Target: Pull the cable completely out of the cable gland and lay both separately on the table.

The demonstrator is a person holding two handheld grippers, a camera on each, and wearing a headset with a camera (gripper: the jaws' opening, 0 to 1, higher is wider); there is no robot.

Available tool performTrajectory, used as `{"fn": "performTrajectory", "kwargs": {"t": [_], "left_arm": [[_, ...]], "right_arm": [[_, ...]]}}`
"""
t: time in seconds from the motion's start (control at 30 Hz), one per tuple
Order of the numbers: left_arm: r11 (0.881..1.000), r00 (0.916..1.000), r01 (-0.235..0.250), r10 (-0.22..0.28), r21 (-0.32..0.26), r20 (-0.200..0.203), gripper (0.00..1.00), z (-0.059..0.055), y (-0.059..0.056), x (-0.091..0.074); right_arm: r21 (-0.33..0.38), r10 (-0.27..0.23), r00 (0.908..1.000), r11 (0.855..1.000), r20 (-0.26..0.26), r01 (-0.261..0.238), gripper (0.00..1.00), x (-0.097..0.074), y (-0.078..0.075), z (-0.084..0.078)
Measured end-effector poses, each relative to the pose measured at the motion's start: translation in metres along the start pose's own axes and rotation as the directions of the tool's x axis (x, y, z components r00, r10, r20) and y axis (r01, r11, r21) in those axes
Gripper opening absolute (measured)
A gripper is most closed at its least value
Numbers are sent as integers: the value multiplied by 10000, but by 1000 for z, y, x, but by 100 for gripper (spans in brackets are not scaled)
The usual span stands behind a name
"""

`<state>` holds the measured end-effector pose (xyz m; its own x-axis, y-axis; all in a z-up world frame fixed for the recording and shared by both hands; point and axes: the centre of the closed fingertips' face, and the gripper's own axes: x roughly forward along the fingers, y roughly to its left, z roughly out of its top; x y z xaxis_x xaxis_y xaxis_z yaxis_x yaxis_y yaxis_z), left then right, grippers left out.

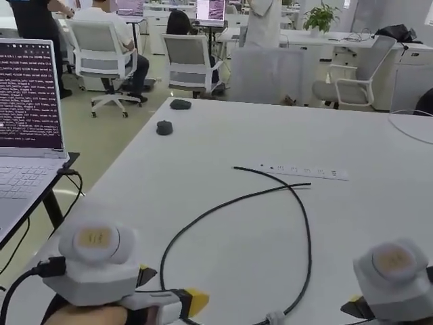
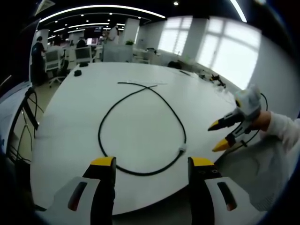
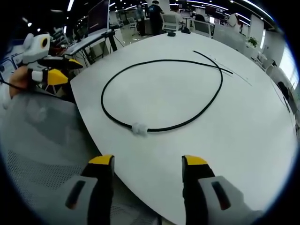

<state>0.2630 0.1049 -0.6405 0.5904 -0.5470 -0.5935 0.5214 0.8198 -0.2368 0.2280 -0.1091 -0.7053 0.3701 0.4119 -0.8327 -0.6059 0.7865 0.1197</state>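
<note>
The black cable (image 1: 309, 237) is lying in one wide loop on the white bench (image 1: 203, 156), and its two ends are crossing over each other at the far side, just in front of a white power strip (image 1: 304, 171). The pale cable gland (image 3: 139, 129) is still sitting threaded on the cable at the near side of the loop, close to the bench edge nearest the person, so the two pieces are not lying apart. The left gripper (image 2: 152, 161) is hovering off the near edge of the bench with its yellow-tipped jaws spread wide and gripping nothing, and the loop is lying ahead of them. The right gripper (image 3: 147, 159) is hovering at the same edge, further to the right. Its jaws are also spread wide and empty, pointing toward the gland but well short of touching it. In the head view the gland is lying between the two grippers. Farther back on the bench, a dark mouse (image 1: 164, 127) is resting near the left edge. A laptop (image 1: 27, 101) with a lit screen is standing on a separate stand to the left. Beyond the bench, people are sitting in office chairs (image 1: 186, 57) at desks.
</note>
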Motion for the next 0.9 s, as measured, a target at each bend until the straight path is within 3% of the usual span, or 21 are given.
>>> {"fn": "performTrajectory", "kwargs": {"t": [0.07, 0.23, 0.4, 0.53, 0.63, 0.67, 0.83, 0.9], "left_arm": [[10000, 10000, 13, -13, -9, -4, 62, 0, 0, 0], [10000, 10000, 63, -63, 51, -27, 62, -1, -1, 0], [10000, 10000, 44, -44, -28, 52, 61, 1, 0, -1], [10000, 10000, 7, -6, -51, 49, 61, 0, 1, -1], [10000, 10000, -24, 24, -77, 47, 61, 0, 2, -1], [10000, 10000, -20, 21, -96, 38, 61, 0, 2, -1], [9999, 10000, -48, 48, -140, 1, 59, -1, 2, -1], [9998, 10000, -97, 97, -163, -3, 59, -1, 4, -1]], "right_arm": [[-138, 266, 9996, 9995, -56, -267, 61, 2, 3, 0], [-841, 401, 9992, 9957, 63, -394, 58, 5, -1, 10], [-2226, 571, 9979, 9737, 303, -490, 54, 12, -9, 22], [-2812, 956, 9948, 9562, 351, -820, 48, 20, -10, 26], [-3327, 1344, 9902, 9361, 385, -1141, 45, 25, -8, 28], [-3668, 1447, 9890, 9221, 319, -1231, 44, 28, -7, 28], [-4492, 1859, 9824, 8792, 171, -1586, 38, 40, -3, 29], [-5109, 2019, 9794, 8425, 51, -1710, 35, 46, 0, 28]]}}
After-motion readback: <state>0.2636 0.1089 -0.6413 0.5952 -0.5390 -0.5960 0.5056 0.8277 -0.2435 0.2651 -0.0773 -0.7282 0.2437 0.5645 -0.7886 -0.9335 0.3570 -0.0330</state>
